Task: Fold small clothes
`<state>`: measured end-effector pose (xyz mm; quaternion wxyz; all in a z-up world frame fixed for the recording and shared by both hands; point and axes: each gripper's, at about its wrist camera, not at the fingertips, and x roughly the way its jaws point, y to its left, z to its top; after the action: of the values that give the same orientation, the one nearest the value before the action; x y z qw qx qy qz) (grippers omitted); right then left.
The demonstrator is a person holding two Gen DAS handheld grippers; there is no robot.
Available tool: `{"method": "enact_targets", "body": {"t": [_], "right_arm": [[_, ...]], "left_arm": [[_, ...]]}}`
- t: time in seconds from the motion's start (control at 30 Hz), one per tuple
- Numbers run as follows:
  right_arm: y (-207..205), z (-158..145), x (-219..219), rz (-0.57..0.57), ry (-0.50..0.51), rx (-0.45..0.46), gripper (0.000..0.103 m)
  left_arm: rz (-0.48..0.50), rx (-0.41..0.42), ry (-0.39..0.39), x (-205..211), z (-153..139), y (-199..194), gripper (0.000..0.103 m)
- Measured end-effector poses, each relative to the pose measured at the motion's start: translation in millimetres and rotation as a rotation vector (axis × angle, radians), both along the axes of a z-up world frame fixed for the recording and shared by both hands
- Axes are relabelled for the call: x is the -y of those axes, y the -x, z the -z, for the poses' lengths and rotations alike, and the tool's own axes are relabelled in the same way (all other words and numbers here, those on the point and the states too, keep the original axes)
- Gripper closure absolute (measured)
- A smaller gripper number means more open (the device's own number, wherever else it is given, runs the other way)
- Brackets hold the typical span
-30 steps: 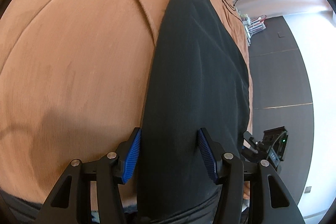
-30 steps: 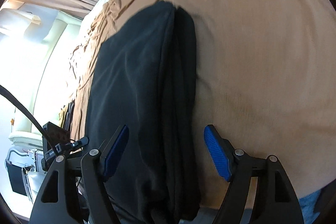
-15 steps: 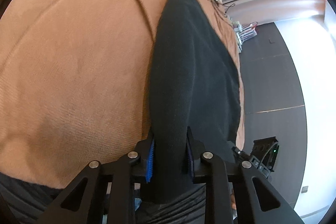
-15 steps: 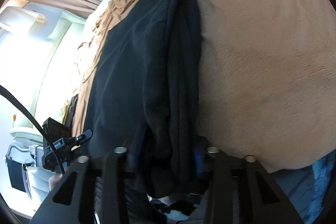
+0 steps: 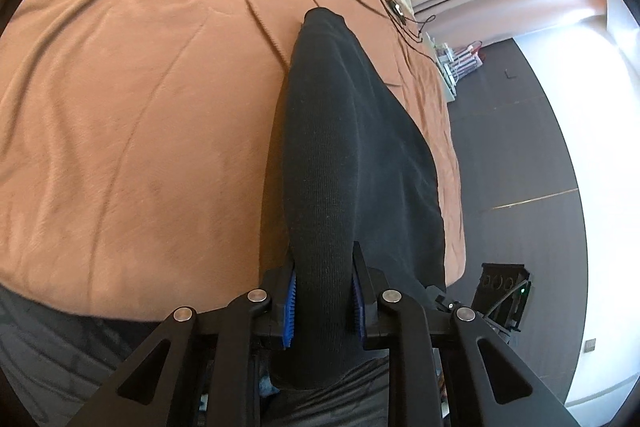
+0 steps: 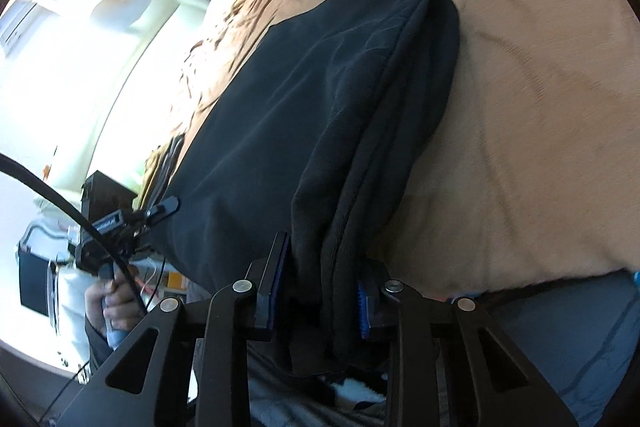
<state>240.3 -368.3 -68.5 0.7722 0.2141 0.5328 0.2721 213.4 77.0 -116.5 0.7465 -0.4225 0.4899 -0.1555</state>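
Both grippers now clamp the black garment [image 5: 352,155].

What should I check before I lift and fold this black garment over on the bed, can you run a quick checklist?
1. Left gripper shut on the black garment: ok, cloth is pinched between both blue pads.
2. Right gripper shut on the garment's near edge: ok, though it bites a thick bunch of layers.
3. All layers caught in the right gripper: cannot tell, the bundle hides them.
4. Far end of the garment lying flat on the brown bedspread: ok, it rests smooth there.
5. Landing area free: ok on the bedspread beside the garment; a thin black cable lies beyond the far end.
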Motion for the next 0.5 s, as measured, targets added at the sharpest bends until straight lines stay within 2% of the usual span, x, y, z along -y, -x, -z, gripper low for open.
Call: {"method": "enact_targets", "body": {"t": [0.1, 0.17, 0.2, 0.27, 0.3, 0.33, 0.5], "right_arm": [[-7, 4, -10, -0.024, 0.022, -0.006, 0.075], [-14, 5, -14, -0.018, 0.073, -0.014, 0.073], [-17, 6, -14, -0.008, 0.094, -0.021, 0.069], [-23, 6, -11, 0.011, 0.109, -0.015, 0.060], [-27, 5, -9, 0.024, 0.121, -0.007, 0.050], [-31, 5, -6, 0.041, 0.136, 0.005, 0.044], [-54, 4, 8, 0.099, 0.098, 0.021, 0.043]], "left_arm": [[0.001, -0.027, 0.003, 2, 8, -10, 0.076], [-0.012, -0.063, -0.039, 5, 13, -15, 0.069], [-0.017, -0.080, -0.067, 7, 16, -16, 0.063], [-0.018, -0.082, -0.053, 6, 21, -20, 0.056], [-0.018, -0.079, -0.041, 6, 22, -22, 0.052], [-0.018, -0.076, -0.039, 2, 23, -23, 0.049], [-0.020, -0.072, -0.063, -8, 27, -32, 0.047]]}}
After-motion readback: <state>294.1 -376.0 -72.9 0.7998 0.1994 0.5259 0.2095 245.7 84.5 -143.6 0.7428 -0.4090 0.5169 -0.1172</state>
